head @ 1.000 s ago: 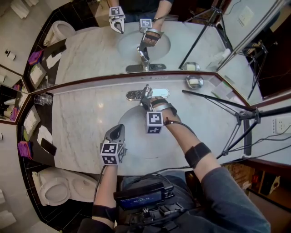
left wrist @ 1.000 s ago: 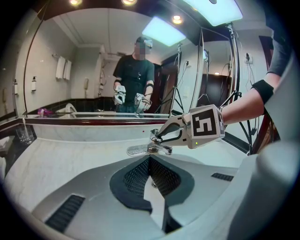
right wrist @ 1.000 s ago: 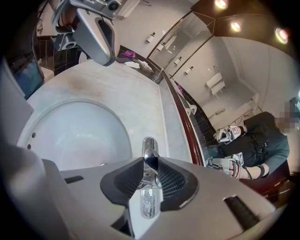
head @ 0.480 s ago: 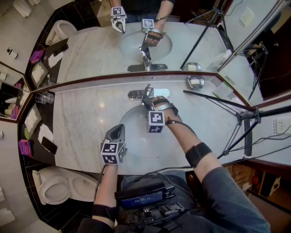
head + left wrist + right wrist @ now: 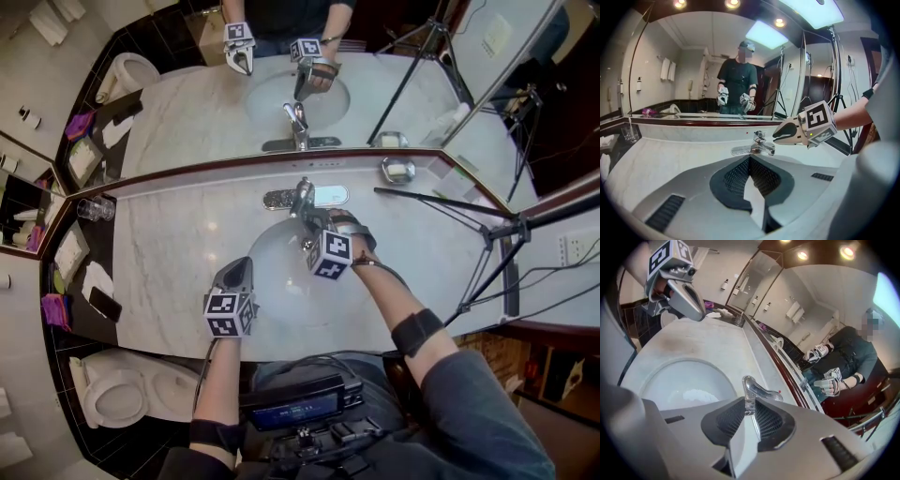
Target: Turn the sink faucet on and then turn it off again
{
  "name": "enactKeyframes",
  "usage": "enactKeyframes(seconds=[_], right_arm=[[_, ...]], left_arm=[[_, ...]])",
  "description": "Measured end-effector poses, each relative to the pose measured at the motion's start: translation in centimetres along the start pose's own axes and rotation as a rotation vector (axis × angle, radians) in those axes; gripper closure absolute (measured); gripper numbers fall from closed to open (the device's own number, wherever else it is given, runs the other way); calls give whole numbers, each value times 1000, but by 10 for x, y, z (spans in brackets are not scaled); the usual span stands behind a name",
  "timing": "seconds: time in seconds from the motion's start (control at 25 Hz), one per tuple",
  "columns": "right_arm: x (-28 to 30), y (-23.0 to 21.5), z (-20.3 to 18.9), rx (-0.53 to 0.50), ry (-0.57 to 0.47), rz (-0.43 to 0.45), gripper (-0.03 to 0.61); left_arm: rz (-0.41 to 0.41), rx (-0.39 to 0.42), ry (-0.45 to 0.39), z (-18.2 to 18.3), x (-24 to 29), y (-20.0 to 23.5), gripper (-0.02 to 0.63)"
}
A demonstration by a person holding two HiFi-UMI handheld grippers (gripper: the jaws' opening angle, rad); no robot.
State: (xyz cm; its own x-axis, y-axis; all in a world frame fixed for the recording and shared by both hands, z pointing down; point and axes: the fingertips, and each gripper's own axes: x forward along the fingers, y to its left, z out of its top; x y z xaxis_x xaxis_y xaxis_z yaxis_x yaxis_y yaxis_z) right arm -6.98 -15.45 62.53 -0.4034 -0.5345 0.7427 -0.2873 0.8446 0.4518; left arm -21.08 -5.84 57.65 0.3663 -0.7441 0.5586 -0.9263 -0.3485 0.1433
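The chrome sink faucet (image 5: pixel 302 195) stands at the back of the white basin (image 5: pixel 272 281). My right gripper (image 5: pixel 308 222) hovers just in front of it over the basin, rolled to one side. It is open by a narrow gap, its jaws have just been closing a little, and nothing is between them. In the right gripper view the spout (image 5: pixel 751 387) lies beyond the tips, with a clear column under it and a frothy white patch (image 5: pixel 693 397) in the bowl. In the left gripper view the right gripper (image 5: pixel 775 137) sits beside the faucet (image 5: pixel 758 144). My left gripper (image 5: pixel 241 266) is shut and empty at the basin's left rim.
A mirror runs along the back of the marble counter (image 5: pixel 178 253). A glass tumbler (image 5: pixel 92 208) stands far left and a soap dish (image 5: pixel 398 170) back right. A tripod leg (image 5: pixel 441 202) crosses the counter's right side. A phone (image 5: pixel 101 304) lies on the left ledge, above a toilet (image 5: pixel 112 394).
My right gripper has drawn back from the faucet toward the near side of the basin and rolled, so its marker cube now sits tilted. The left gripper has stayed put.
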Motion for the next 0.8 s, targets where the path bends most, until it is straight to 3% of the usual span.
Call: enactKeyframes(seconds=[0.2, 0.56, 0.8], right_arm=[[-32, -8, -9, 177, -51, -25, 558], [-104, -26, -41, 703, -219, -64, 560], [-140, -30, -74, 1012, -351, -118, 560]], left_arm=[[-9, 4, -6, 3, 1, -2, 611], [-44, 14, -27, 9, 1, -12, 611], [-64, -33, -41, 11, 0, -15, 611]])
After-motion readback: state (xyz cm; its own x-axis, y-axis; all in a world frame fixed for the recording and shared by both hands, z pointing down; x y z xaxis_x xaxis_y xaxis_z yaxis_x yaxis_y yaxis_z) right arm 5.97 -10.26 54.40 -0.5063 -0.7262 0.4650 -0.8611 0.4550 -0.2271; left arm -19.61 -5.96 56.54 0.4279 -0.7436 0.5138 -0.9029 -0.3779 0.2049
